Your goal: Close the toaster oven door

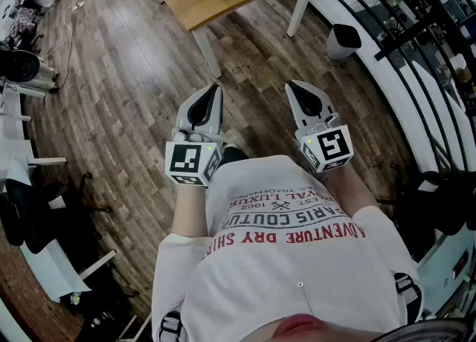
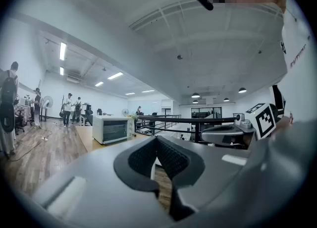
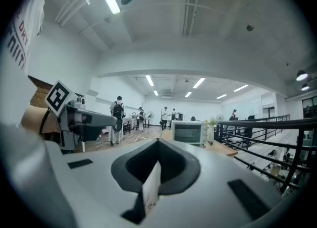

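Toaster oven (image 2: 114,129) is sitting on the tabletop (image 1: 195,7), well apart from both grippers; left hand-held gripper (image 1: 214,95) and right hand-held gripper (image 1: 295,91) are hovering clenched, empty.

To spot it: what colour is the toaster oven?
White boxy toaster oven, dark glass door; best in left gripper view.

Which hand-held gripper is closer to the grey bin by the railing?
Right. The right hand-held gripper is below-left of the bin in the head view; the left hand-held gripper lies farther left.
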Tool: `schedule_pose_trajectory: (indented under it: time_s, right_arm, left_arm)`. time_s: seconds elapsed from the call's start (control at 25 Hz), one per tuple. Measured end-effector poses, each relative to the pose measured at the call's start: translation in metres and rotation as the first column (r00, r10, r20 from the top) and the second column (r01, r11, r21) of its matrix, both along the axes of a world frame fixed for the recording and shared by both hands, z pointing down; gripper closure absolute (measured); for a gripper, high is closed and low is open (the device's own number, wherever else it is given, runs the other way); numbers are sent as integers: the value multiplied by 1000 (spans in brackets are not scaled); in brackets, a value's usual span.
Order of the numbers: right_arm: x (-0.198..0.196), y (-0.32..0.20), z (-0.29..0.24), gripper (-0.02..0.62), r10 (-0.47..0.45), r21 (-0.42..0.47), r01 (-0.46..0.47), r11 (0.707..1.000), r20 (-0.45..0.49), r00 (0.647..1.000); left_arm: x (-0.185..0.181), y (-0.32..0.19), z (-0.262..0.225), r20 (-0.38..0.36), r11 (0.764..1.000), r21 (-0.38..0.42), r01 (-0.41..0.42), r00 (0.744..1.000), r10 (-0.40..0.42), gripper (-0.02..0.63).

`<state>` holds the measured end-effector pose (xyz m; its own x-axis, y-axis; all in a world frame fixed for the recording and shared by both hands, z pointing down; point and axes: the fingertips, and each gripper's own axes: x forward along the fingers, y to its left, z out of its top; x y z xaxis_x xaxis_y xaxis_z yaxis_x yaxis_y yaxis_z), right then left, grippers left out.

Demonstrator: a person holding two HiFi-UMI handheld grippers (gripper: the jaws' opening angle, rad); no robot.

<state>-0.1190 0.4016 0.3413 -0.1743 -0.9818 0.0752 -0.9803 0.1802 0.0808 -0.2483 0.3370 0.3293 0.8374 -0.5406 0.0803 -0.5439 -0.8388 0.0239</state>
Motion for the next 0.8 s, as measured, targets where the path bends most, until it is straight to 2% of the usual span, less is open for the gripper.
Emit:
schedule_pose_trajectory:
  time_s: [0.48, 0.72, 0.76, 0.8]
  right_arm:
    - [6, 6, 9, 607, -21, -27, 21, 999, 18, 1000]
    - [18, 13, 21, 607, -6, -58, 9, 998, 48, 999]
    - [21, 15, 23, 607, 0, -64, 4, 998, 54, 999]
    - [24, 16, 26, 607, 7, -69, -3, 998, 60, 998]
  left_arm:
    - [6, 7, 9, 13, 1000, -24, 11, 1000, -11, 594]
    - [19, 15, 20, 2, 998, -68, -20, 1000, 20, 586]
    - [21, 15, 23, 5, 997, -75, -19, 1000, 19, 557]
    - [22, 15, 27, 9, 996, -84, -18, 1000, 19, 494]
